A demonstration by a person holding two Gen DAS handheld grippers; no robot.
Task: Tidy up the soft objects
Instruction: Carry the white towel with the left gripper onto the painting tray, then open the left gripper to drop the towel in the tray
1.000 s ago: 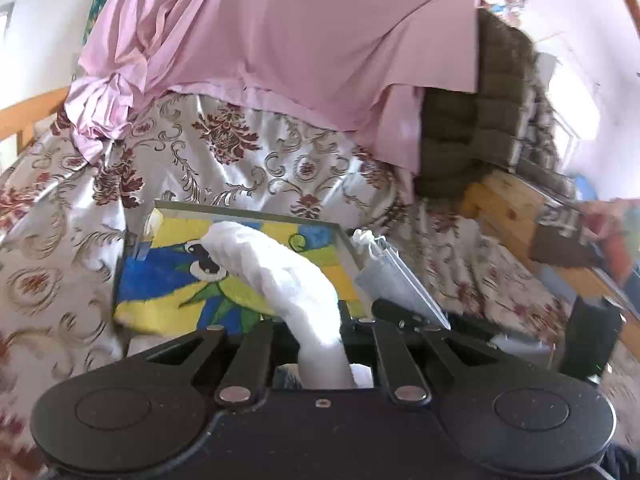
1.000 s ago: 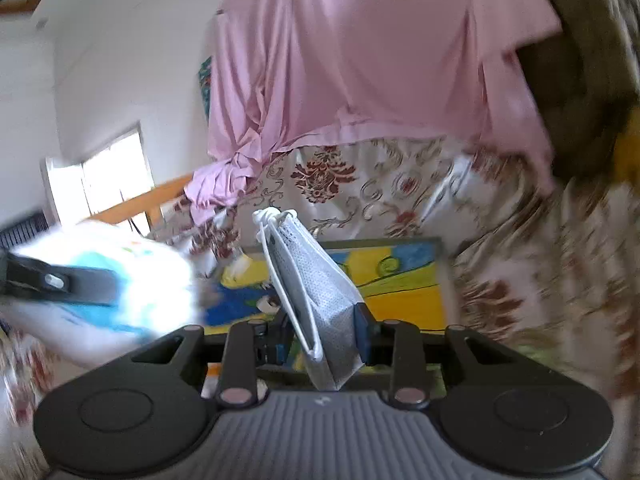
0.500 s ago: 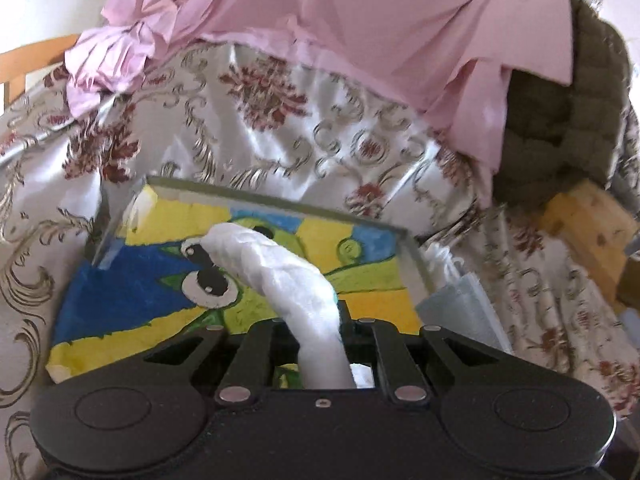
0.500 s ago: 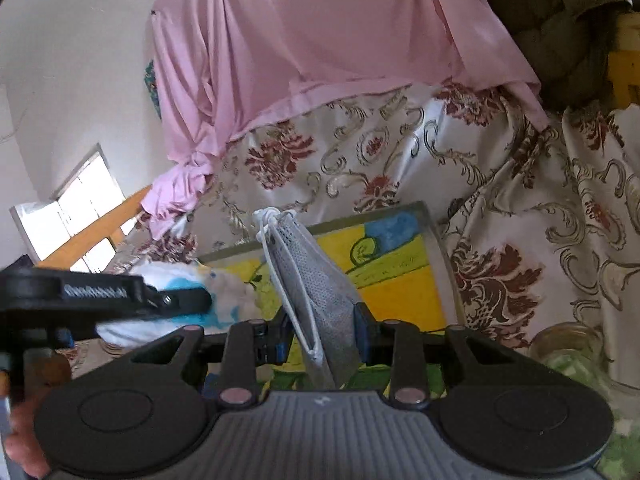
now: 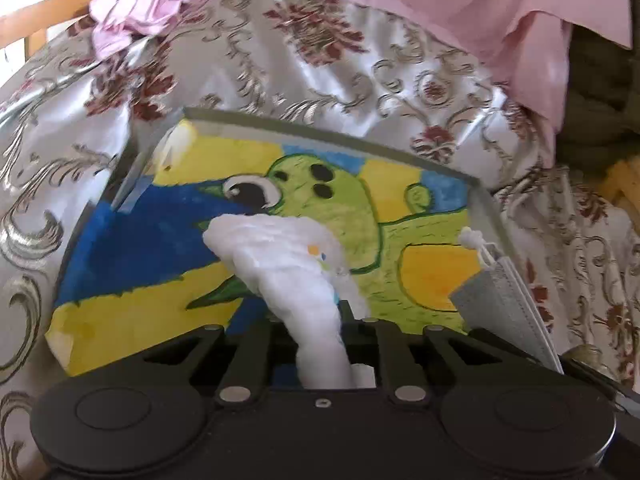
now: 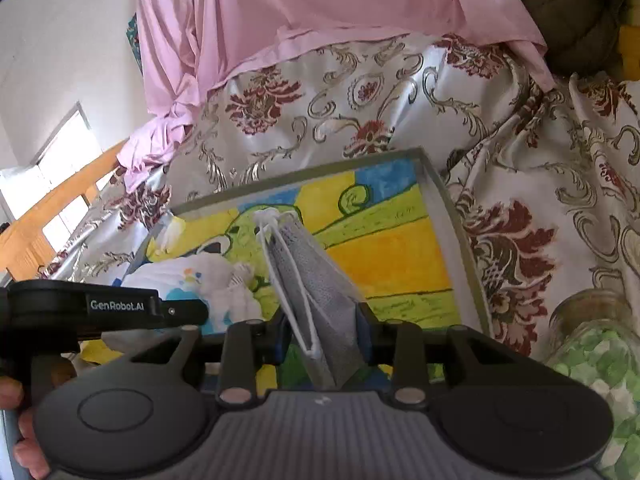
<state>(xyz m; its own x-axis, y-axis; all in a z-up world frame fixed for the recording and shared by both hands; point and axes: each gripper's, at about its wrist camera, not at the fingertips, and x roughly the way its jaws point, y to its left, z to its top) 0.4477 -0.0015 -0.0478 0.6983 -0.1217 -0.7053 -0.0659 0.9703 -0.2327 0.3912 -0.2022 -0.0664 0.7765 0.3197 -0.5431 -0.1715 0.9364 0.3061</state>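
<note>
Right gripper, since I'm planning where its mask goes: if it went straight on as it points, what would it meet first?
Probably the shallow grey-rimmed tray with the painted green and yellow floor; the right gripper holds the grey face mask above it, though depth is unclear.

- Bright daylight throughout; the window [image 6: 60, 168] at the right view's left edge is blown out to white
- Glare sheens on the satin cloth [image 5: 360, 92]; soft shadows only
- Fisheye bending curves the tray [image 6: 436, 184] rim and darkens corners
- Left view slightly smeared at its top; the pink sheet [image 5: 500, 4] looks soft
</note>
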